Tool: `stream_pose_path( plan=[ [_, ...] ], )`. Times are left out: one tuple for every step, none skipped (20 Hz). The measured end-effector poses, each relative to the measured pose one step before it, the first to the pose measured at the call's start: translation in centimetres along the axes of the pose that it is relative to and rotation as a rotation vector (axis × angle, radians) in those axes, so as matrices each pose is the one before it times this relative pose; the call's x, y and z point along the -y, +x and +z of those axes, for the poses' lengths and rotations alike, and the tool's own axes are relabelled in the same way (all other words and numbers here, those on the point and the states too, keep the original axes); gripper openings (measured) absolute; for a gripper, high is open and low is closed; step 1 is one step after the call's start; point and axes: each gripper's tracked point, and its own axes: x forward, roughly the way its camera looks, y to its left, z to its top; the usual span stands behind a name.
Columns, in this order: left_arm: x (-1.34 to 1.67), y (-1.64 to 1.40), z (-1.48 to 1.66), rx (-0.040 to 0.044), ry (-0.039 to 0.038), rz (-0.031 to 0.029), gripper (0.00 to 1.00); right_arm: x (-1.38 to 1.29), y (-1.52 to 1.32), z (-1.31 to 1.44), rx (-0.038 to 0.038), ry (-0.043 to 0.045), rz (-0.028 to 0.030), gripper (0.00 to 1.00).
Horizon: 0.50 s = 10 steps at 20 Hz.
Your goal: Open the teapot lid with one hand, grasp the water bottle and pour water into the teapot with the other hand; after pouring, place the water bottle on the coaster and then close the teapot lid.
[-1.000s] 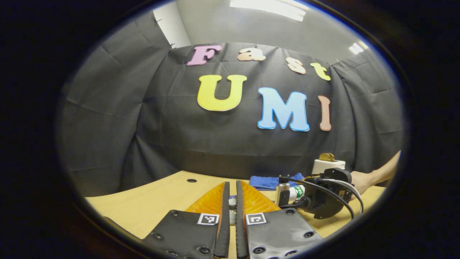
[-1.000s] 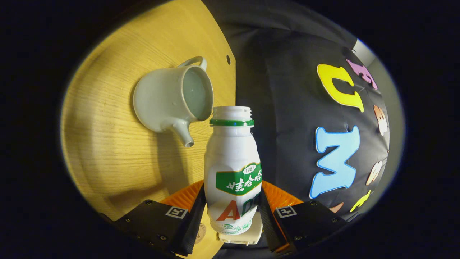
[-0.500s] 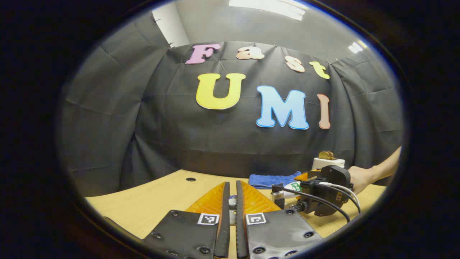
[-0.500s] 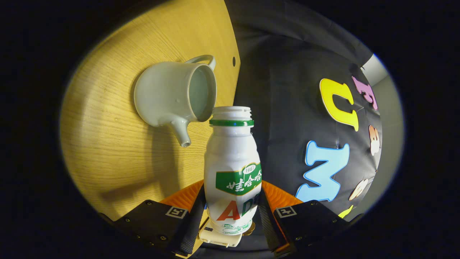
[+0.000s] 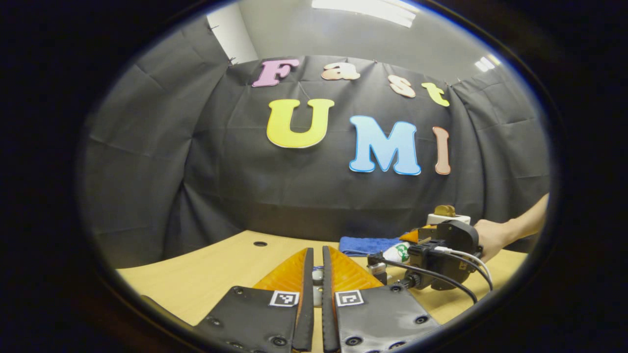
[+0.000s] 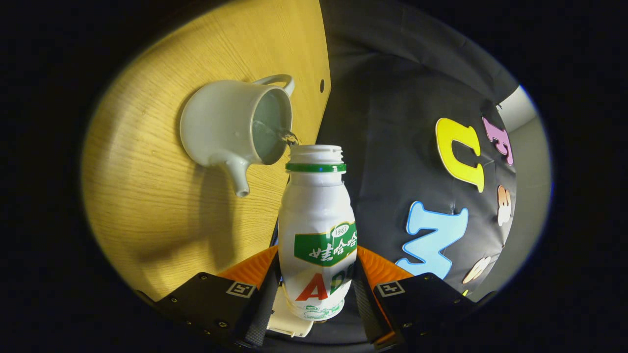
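Pouring is going on now: the right claw [image 6: 316,289] holds the white plastic water bottle with the green neck ring [image 6: 317,230] tipped toward the pale ceramic teapot [image 6: 235,130], which stands on the light wooden desk [image 6: 162,215], and a thin stream of water leaves the bottle mouth and enters the open top. I judge the risk is a spill: the stream passes close to the teapot rim, so a small shift of the bottle could send water onto the desk. Both fingers press the bottle body. The left claw [image 5: 314,279] is nearly closed on a small pale thing, probably the teapot lid, but this is hard to tell.
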Motion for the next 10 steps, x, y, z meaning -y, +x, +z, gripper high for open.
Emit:
stream_pose_path(
  plan=[
    [0.01, -0.043, 0.042, -0.00042, 0.00026, -0.00018, 0.17, 0.059, -0.073, 0.082, 0.00132, -0.00451, -0.00536, 0.74],
    [0.007, 0.017, 0.145, 0.0006, 0.00033, -0.0005, 0.17, 0.044, -0.027, 0.056, 0.00086, -0.00502, -0.00318, 0.74],
    [-0.058, -0.082, 0.056, 0.00107, 0.0009, 0.00028, 0.17, 0.106, -0.067, 0.092, 0.00073, -0.00613, -0.00564, 0.74],
    [0.131, 0.103, -0.063, 0.00118, 0.00102, -0.00029, 0.13, 0.026, -0.084, 0.046, 0.00124, -0.00757, -0.00666, 0.74],
    [0.0, 0.112, 0.059, 0.00024, 0.0002, -0.00073, 0.17, -0.04, -0.051, 0.13, 0.001, -0.00616, -0.00477, 0.74],
    [-0.02, -0.062, 0.019, 0.00041, 0.00064, -0.00003, 0.17, 0.007, 0.006, 0.018, 0.00019, -0.00619, -0.0043, 0.74],
    [-0.057, -0.028, -0.028, -0.00053, -0.00016, -0.00065, 0.17, 0.024, -0.017, 0.067, 0.00201, -0.00656, -0.005, 0.74],
    [0.125, 0.07, -0.093, -0.00109, -0.00051, -0.00056, 0.17, -0.018, -0.024, -0.075, -0.00066, -0.00858, -0.00479, 0.74],
    [-0.029, -0.057, 0.036, 0.00008, 0.00006, 0.00058, 0.17, 0.036, -0.025, 0.128, -0.00064, -0.00602, -0.00624, 0.74],
    [0.103, -0.03, 0.063, 0.00023, 0.00016, -0.00071, 0.17, -0.057, 0.081, -0.148, 0.00046, -0.00471, -0.00446, 0.74]
  ],
)
